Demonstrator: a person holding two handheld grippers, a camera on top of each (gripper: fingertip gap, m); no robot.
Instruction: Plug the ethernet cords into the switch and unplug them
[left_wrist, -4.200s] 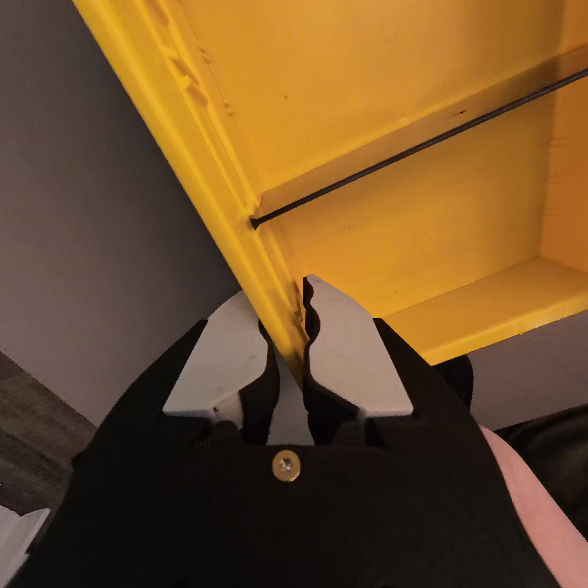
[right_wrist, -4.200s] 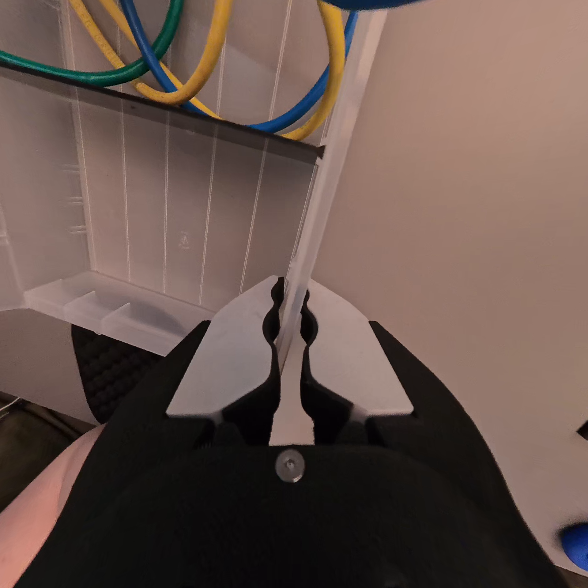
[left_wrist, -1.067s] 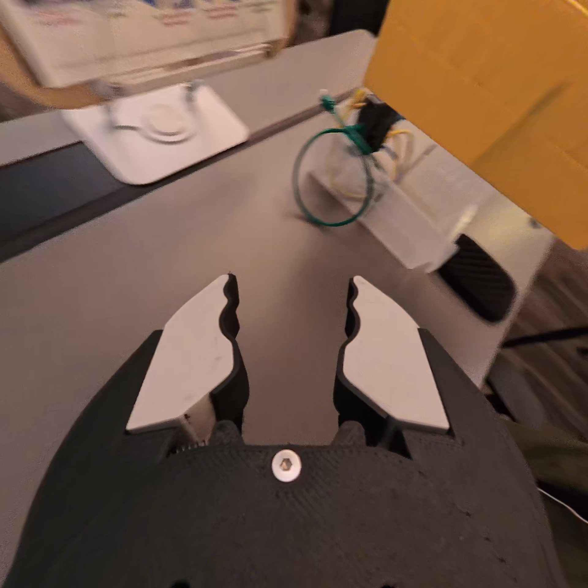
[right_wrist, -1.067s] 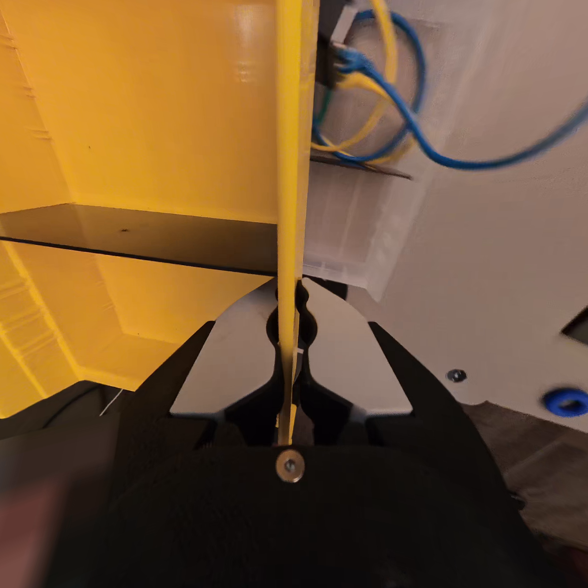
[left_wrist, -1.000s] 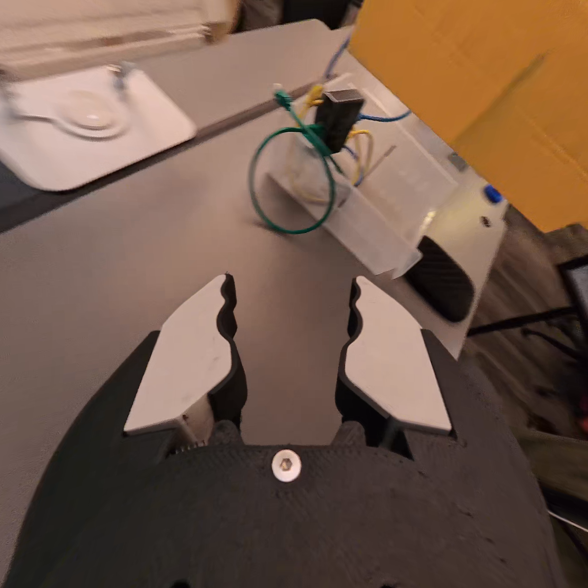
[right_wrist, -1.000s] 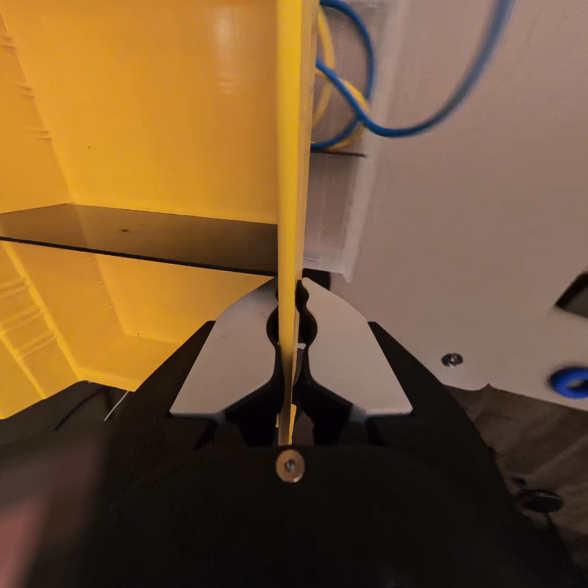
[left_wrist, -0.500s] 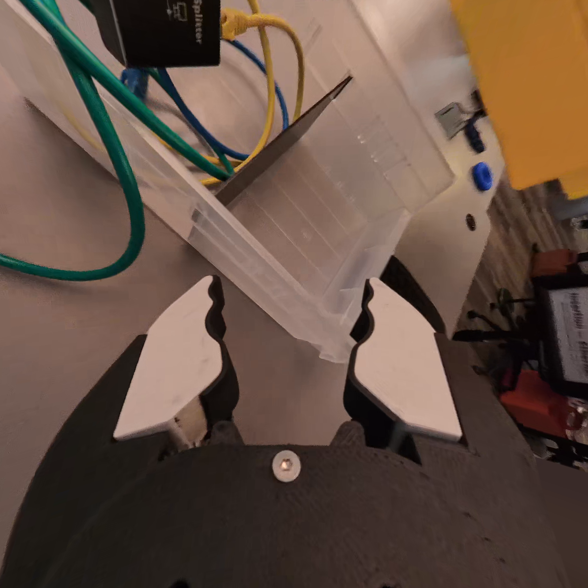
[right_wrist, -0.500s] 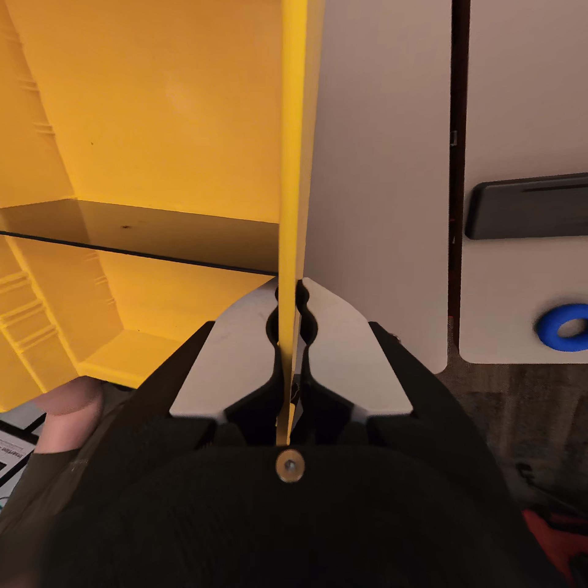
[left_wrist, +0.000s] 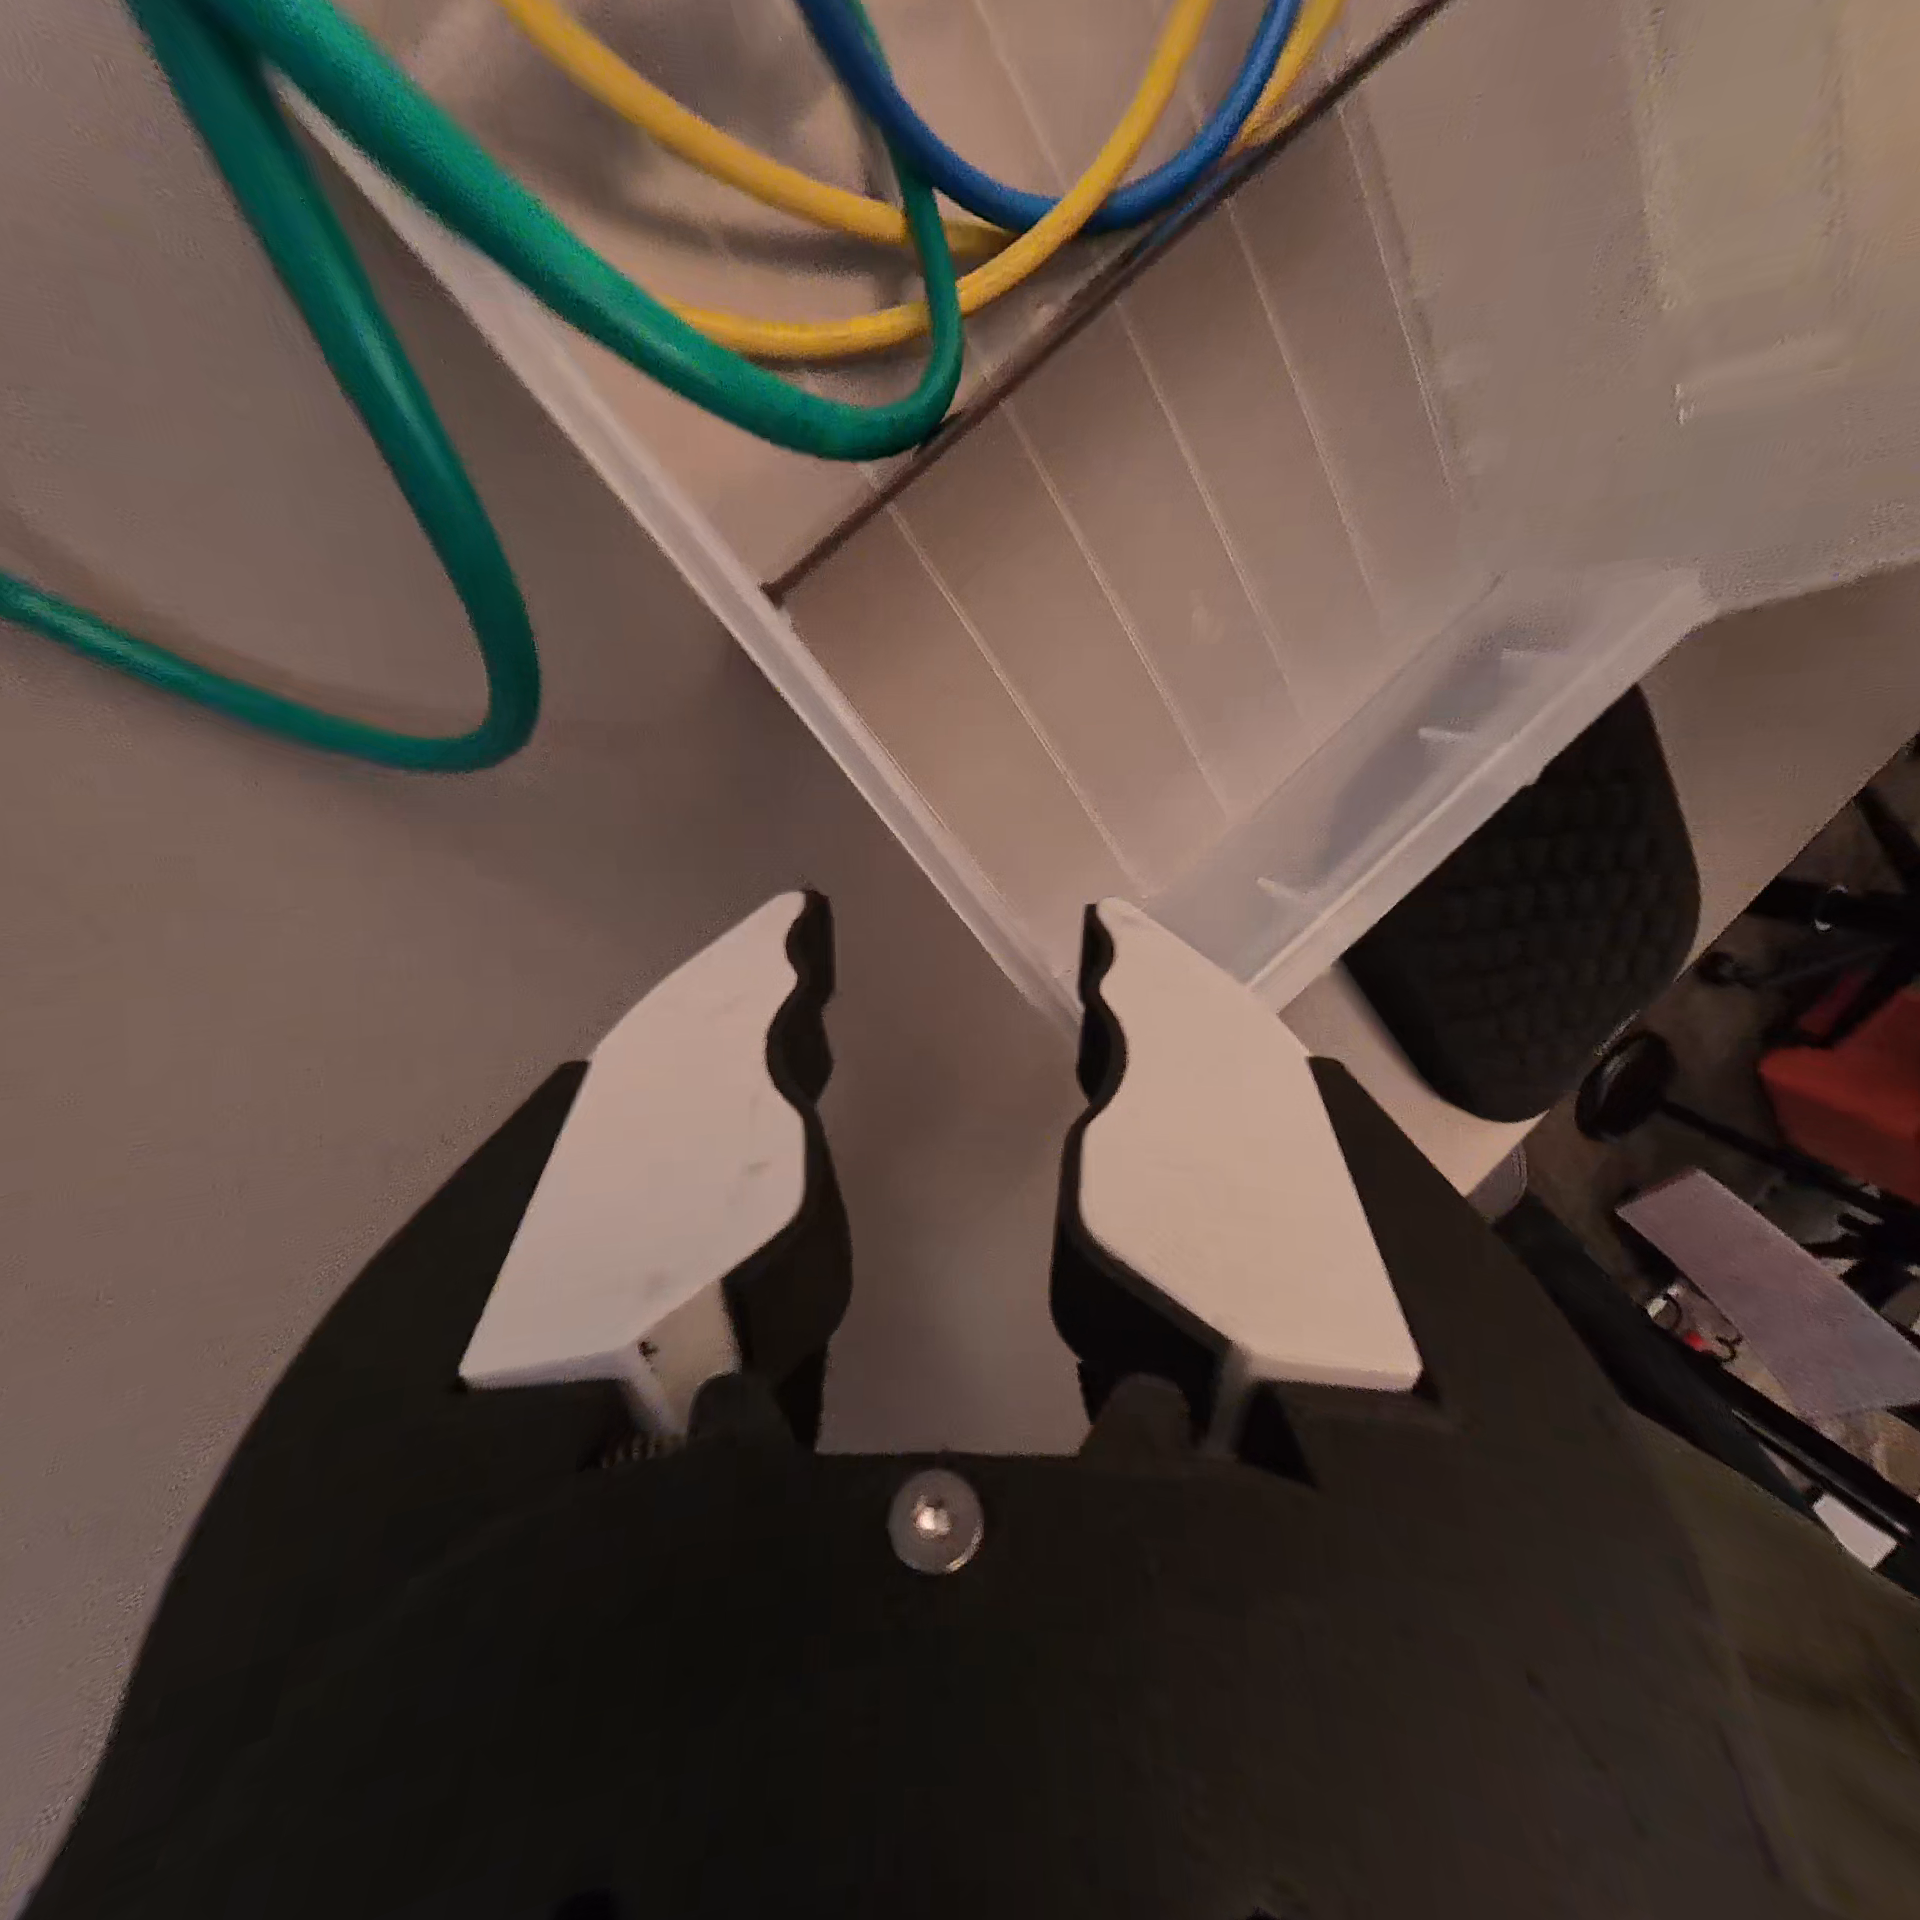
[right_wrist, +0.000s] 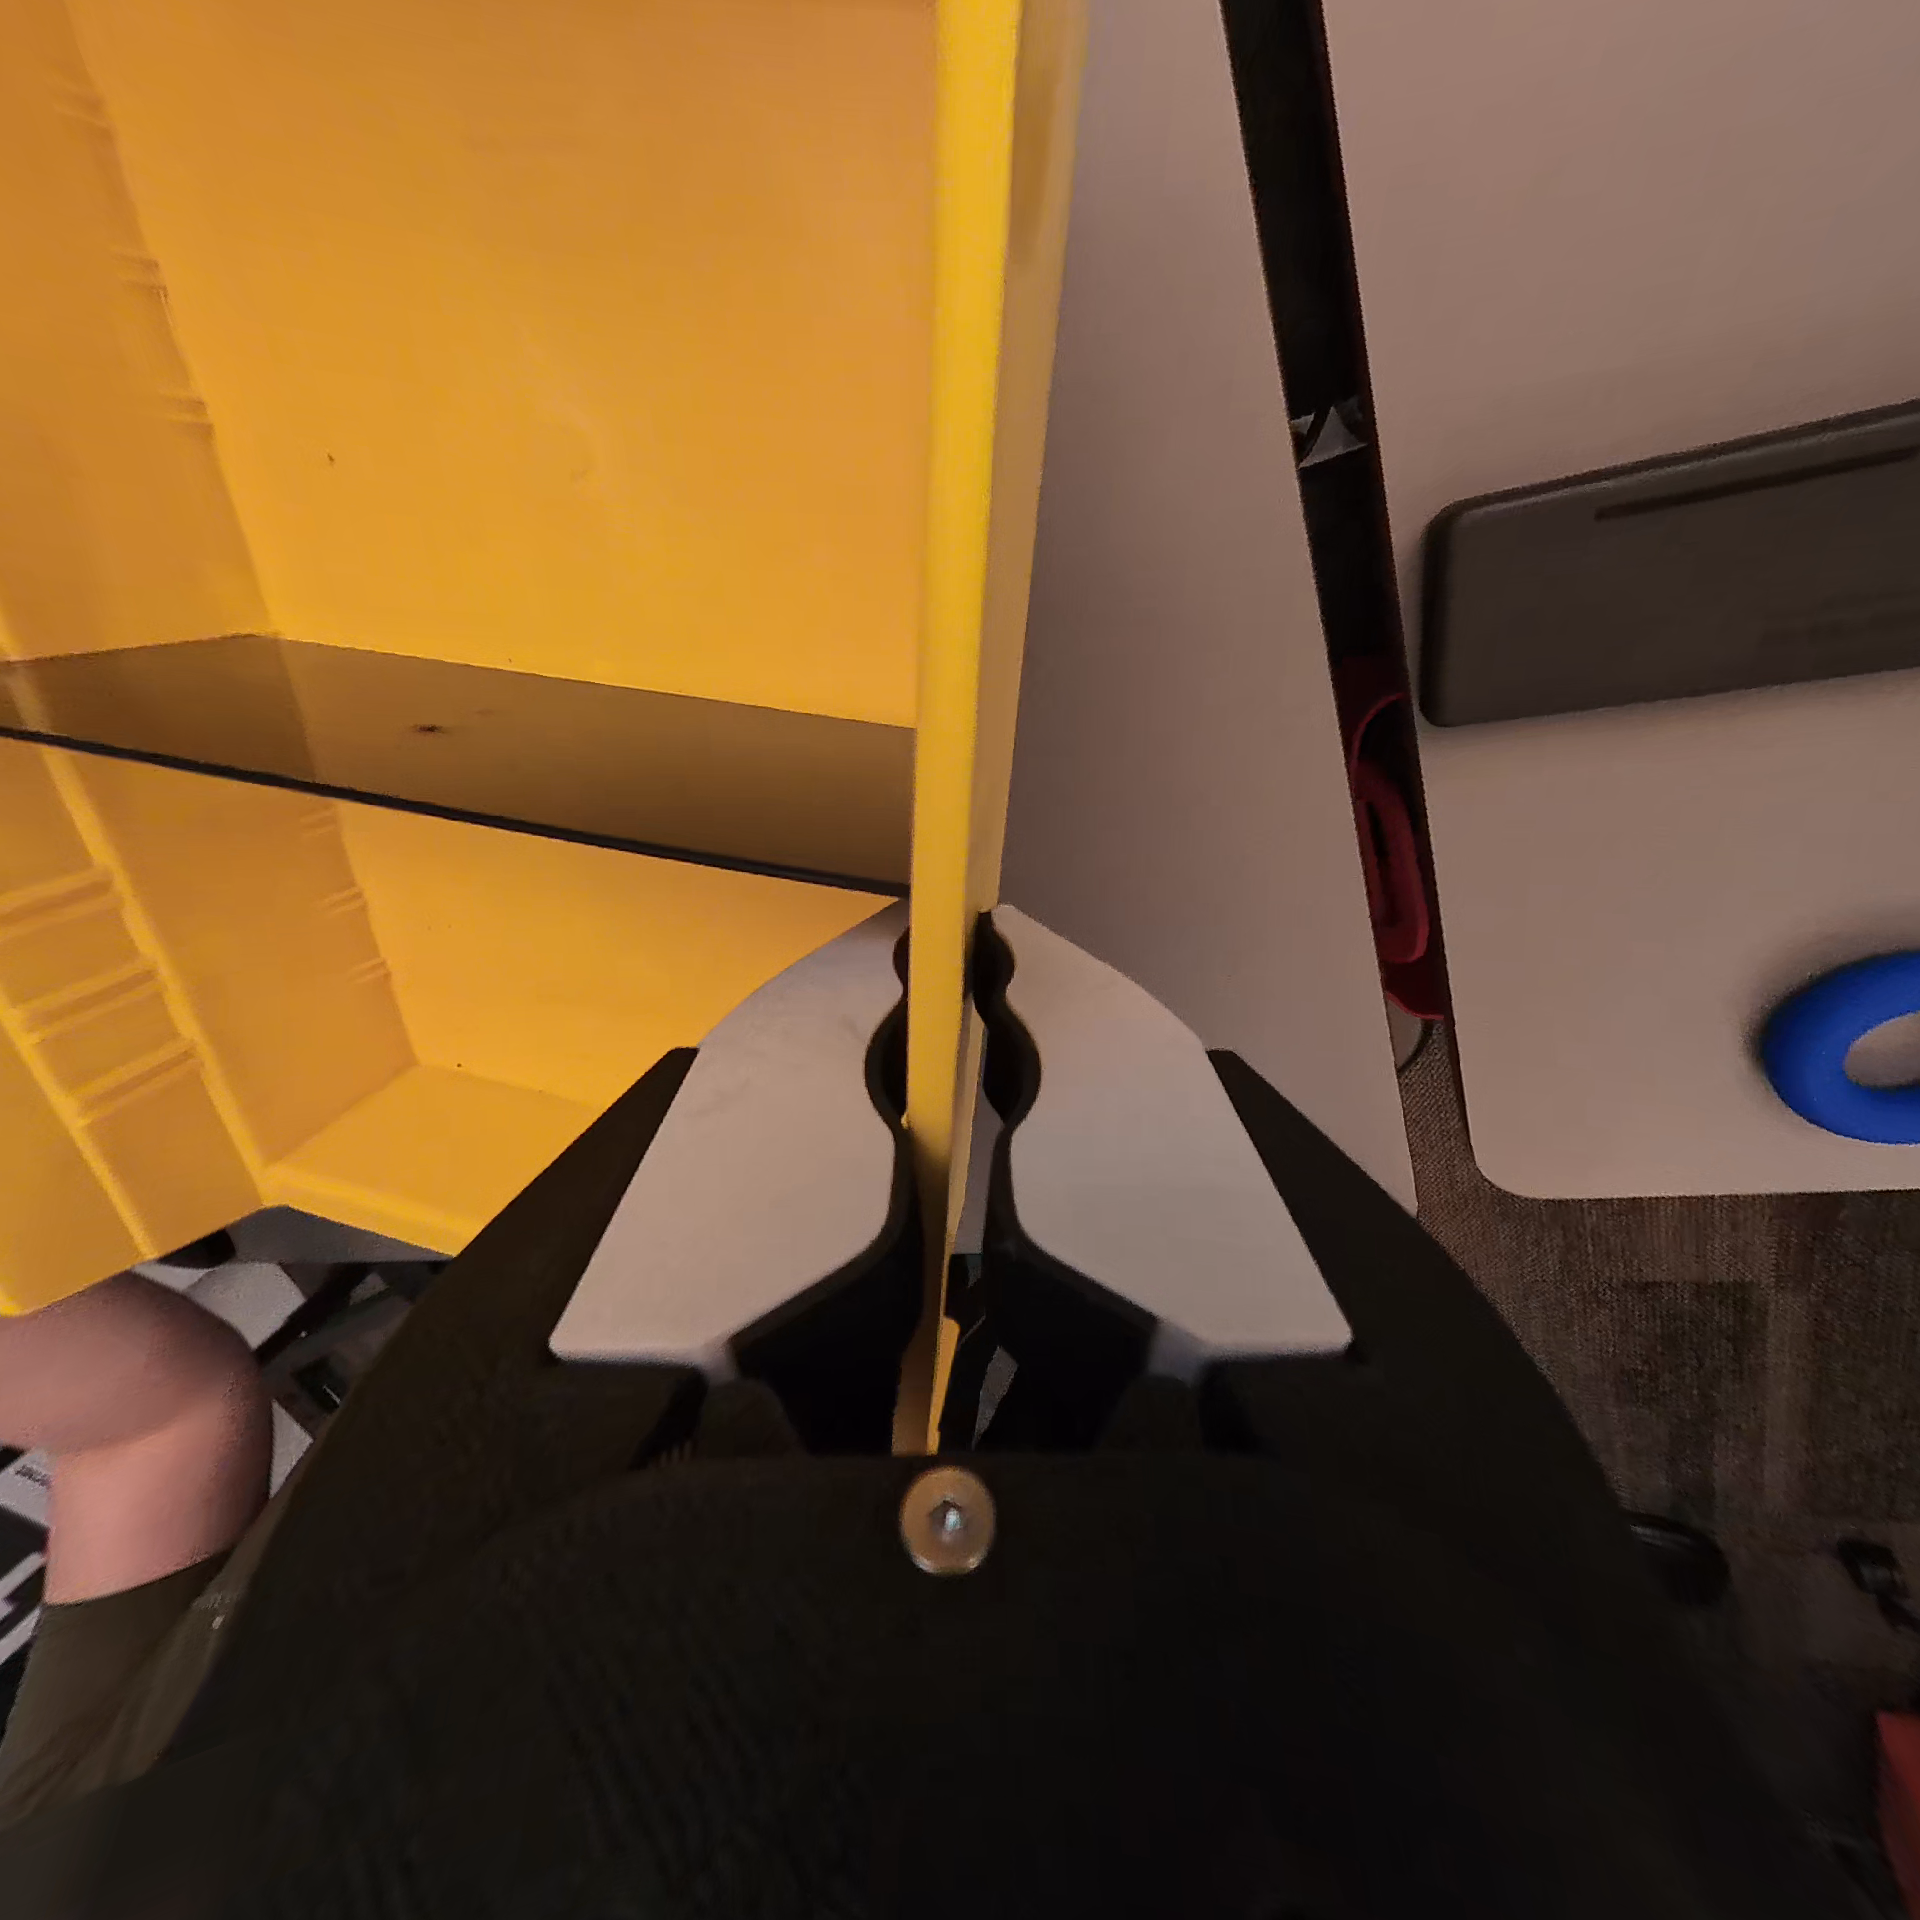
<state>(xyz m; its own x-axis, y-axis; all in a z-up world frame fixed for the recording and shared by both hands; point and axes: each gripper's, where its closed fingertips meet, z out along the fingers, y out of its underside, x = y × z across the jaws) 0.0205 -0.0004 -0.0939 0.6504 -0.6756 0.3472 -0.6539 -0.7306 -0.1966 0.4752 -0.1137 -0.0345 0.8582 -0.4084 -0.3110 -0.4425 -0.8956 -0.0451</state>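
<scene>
In the left wrist view the left gripper stands partly open with nothing between its white fingers, the gap straddling the near corner of a clear plastic bin that runs diagonally from upper left to the right of the frame. A thin dark divider crosses that bin. Above it, in the upper part of the frame, lie the ethernet cords: a green cord looping out over the bin's wall onto the pale table at left, a yellow cord and a blue cord inside. The switch is out of sight in both views. A black textured pad sits under the bin's right end.

In the right wrist view the right gripper is clamped on the thin side wall of a yellow bin filling the left half. A dark flat device and a blue ring lie at right on the table
</scene>
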